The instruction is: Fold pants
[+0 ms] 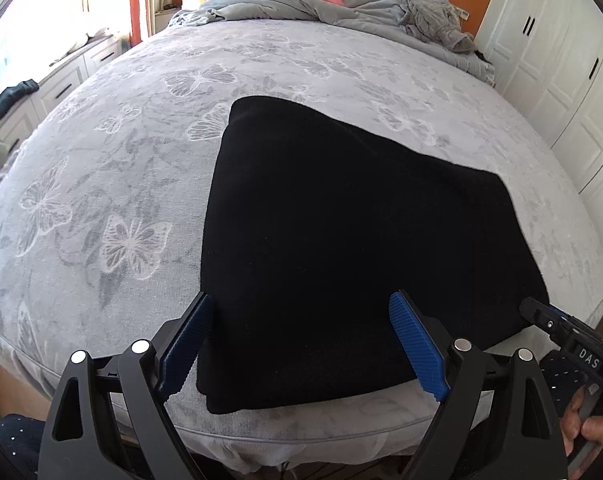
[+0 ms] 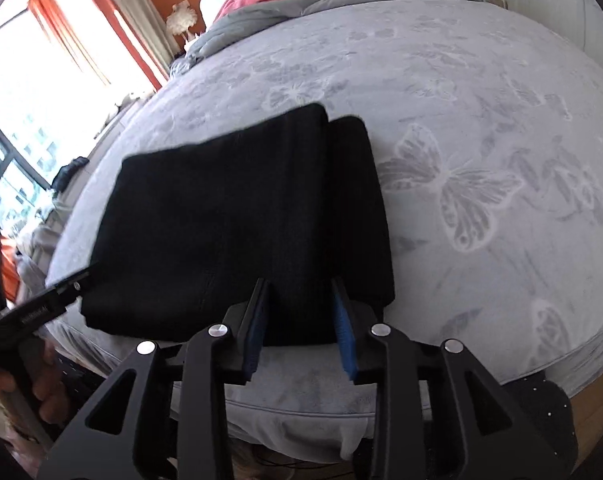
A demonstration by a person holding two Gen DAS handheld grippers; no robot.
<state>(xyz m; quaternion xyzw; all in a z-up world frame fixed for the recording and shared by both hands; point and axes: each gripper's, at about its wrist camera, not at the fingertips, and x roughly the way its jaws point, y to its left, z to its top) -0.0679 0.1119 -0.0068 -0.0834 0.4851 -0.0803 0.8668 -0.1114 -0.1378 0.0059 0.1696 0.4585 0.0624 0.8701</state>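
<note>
Slipping is my main worry: the pants (image 1: 353, 240) lie as a thick black stack near the foot edge of the bed (image 1: 101, 160), and a careless pull on the top layer alone could, I judge, drag the folds apart or tip the bundle over the edge. In the right wrist view a second folded strip sits just beside the main panel, so the stack is not perfectly squared and could splay if nudged. My left gripper (image 1: 301, 344) has its jaws spread wide, holding nothing, the blue pads (image 1: 417, 344) straddling the near left part of the cloth. My right gripper (image 2: 301, 324) has jaws partly open at the near right edge of the pants; whether they pinch any fabric I cannot tell. Both tools hover at the near hem, the pants stretching away from me.
</note>
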